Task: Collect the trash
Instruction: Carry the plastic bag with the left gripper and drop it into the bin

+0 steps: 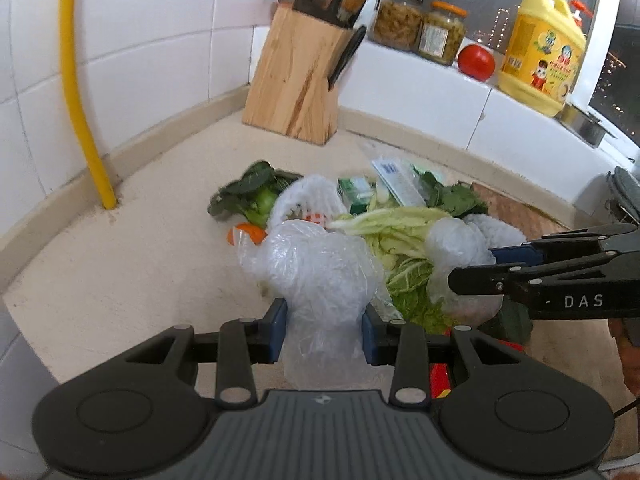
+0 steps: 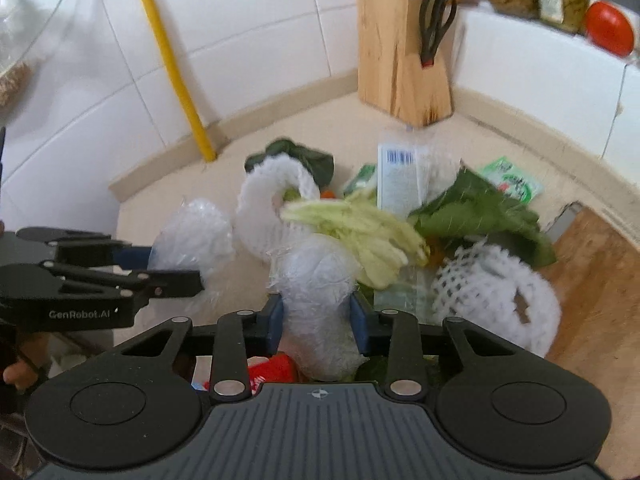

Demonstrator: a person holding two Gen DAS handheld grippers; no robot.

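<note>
My left claw (image 1: 324, 330) pinches crumpled clear plastic bag (image 1: 320, 268), jaws narrowed on it. My right claw (image 2: 316, 326) clamps second plastic wad (image 2: 316, 280), same reason: both are trash. Ahead of both claws, remaining pile: cabbage leaves (image 2: 360, 232), foam netting (image 2: 500, 292), wrappers on counter (image 1: 140, 256).

We see a pale speckled surface (image 1: 132, 264) that runs into a tiled corner. On it, at the back, stands a wooden knife block (image 1: 298, 76), and a yellow pipe (image 1: 76, 80) meets it by the left wall. In the middle lies a heap of scraps: dark leafy greens (image 1: 250, 194), pale cabbage leaves (image 1: 394, 232), white foam netting (image 2: 500, 300), crumpled clear plastic (image 1: 320, 264) and a printed packet (image 2: 402, 178). A wooden board (image 2: 596, 280) lies at the right.
</note>
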